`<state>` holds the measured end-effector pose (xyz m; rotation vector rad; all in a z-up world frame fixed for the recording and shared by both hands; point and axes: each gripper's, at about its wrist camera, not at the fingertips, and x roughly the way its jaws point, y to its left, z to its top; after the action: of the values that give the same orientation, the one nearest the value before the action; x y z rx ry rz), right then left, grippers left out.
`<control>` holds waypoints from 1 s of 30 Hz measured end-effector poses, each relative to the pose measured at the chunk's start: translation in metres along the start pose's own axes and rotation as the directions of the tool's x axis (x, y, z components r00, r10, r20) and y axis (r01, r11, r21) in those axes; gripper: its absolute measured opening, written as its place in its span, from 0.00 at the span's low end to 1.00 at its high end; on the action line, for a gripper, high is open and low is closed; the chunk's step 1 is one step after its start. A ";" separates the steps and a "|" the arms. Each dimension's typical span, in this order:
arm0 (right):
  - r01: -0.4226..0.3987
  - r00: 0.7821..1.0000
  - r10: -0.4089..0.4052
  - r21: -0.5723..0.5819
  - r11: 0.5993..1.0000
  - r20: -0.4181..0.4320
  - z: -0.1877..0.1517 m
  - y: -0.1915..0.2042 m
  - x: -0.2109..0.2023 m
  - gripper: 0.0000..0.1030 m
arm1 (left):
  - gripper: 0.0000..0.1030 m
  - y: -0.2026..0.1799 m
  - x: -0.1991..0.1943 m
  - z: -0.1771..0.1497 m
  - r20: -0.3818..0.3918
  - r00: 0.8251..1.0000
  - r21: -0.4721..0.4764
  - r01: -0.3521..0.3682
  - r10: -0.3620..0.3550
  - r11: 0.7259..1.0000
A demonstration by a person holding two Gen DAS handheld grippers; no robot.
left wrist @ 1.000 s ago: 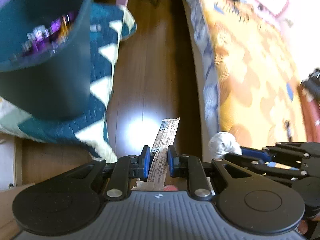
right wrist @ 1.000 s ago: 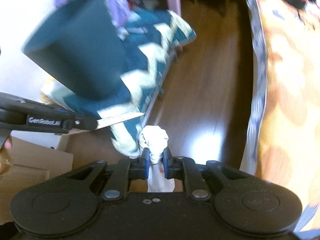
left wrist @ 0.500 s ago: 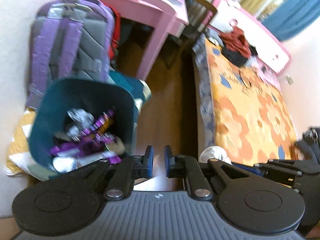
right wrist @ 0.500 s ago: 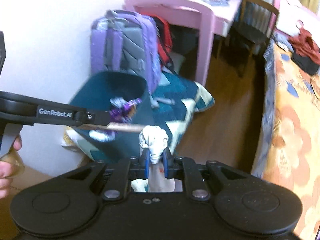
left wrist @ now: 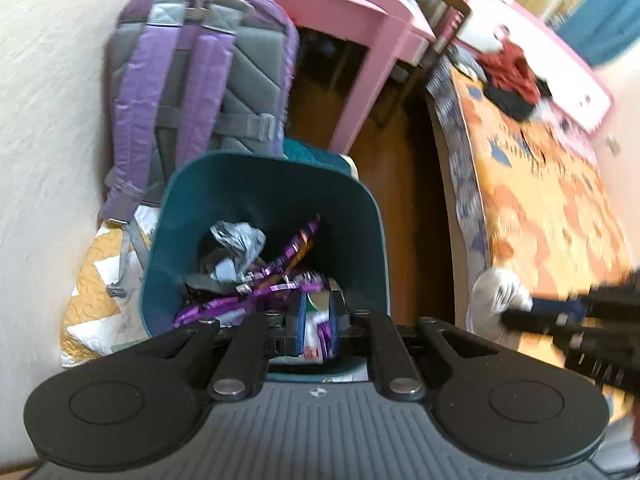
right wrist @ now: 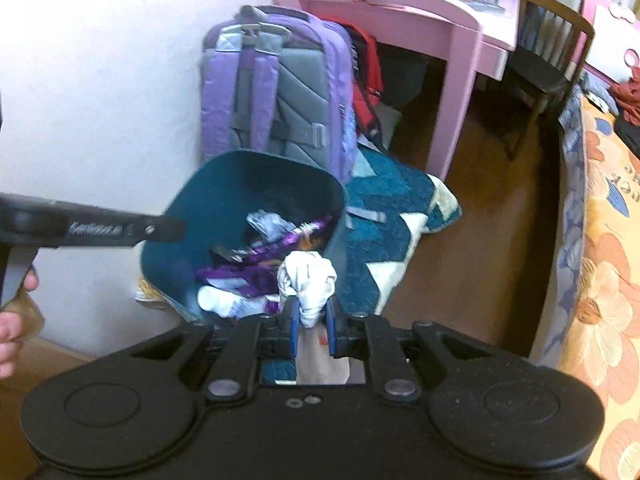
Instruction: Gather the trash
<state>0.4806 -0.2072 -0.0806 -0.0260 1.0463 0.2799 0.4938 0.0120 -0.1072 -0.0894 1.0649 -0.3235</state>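
In the left wrist view, a purple and grey backpack (left wrist: 200, 92) leans upright against the pale wall at upper left. Its foot rests on a quilted yellow and white blanket (left wrist: 96, 280). Just right of it stands the dark teal plastic trash bin (left wrist: 360, 232), open-topped and partly filled. Inside lie shiny purple wrappers (left wrist: 276, 288) and a crumpled grey plastic bag (left wrist: 240, 240). The left gripper (left wrist: 316, 320) hangs over the bin's near rim at lower centre, its blue-padded fingers pressed close together. Printed white and purple scraps show in the slit between them, but whether these are pinched or lie in the bin below cannot be told. A pink wooden desk (left wrist: 360, 12) fills the upper centre, with brown wooden floor (left wrist: 412, 200) beneath it. At far right is a bed with an orange floral cover (left wrist: 552, 200). In front of the bed, the right gripper (left wrist: 520, 306) is blurred and pinches a white crumpled wad of paper (left wrist: 496, 292).

In the right wrist view, a person's hand (right wrist: 12, 320) at the left edge carries the left gripper, whose tip reaches over the bin's left rim. At centre the wad sits clamped between the right gripper's fingers. It is over the bin's near right edge, above the purple wrappers. A teal and cream quilt (right wrist: 384, 240) lies on the floor to the bin's right.
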 end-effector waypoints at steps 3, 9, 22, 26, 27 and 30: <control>0.017 1.000 -0.017 0.023 1.000 -0.010 -0.016 -0.015 -0.004 0.12 | 0.11 -0.020 0.008 -0.016 -0.031 0.999 0.073 0.019 -0.017 0.997; 0.045 0.998 -0.041 0.091 0.995 -0.042 -0.065 -0.055 -0.001 0.12 | 0.23 -0.078 0.039 -0.058 -0.103 0.994 0.209 0.057 -0.036 0.976; 0.077 0.988 -0.050 0.184 0.980 -0.145 -0.200 -0.162 0.076 0.12 | 0.79 -0.173 0.242 -0.184 -0.311 0.951 0.134 0.055 -0.011 0.989; 0.087 0.983 -0.047 0.219 0.972 -0.179 -0.253 -0.196 0.129 0.12 | 0.79 -0.179 0.336 -0.224 -0.347 0.938 0.071 0.000 0.024 0.998; 0.092 0.981 -0.049 0.228 0.969 -0.186 -0.265 -0.205 0.144 0.12 | 0.79 -0.177 0.360 -0.235 -0.358 0.933 0.046 -0.018 0.033 0.999; 0.093 0.978 -0.039 0.261 0.961 -0.204 -0.304 -0.228 0.191 0.12 | 0.79 -0.166 0.428 -0.261 -0.391 0.919 -0.012 -0.065 0.055 0.998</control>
<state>0.3663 -0.4328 -0.4230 0.1590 1.2714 0.0724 0.4199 -0.2534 -0.5577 -0.0134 1.4663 -0.2775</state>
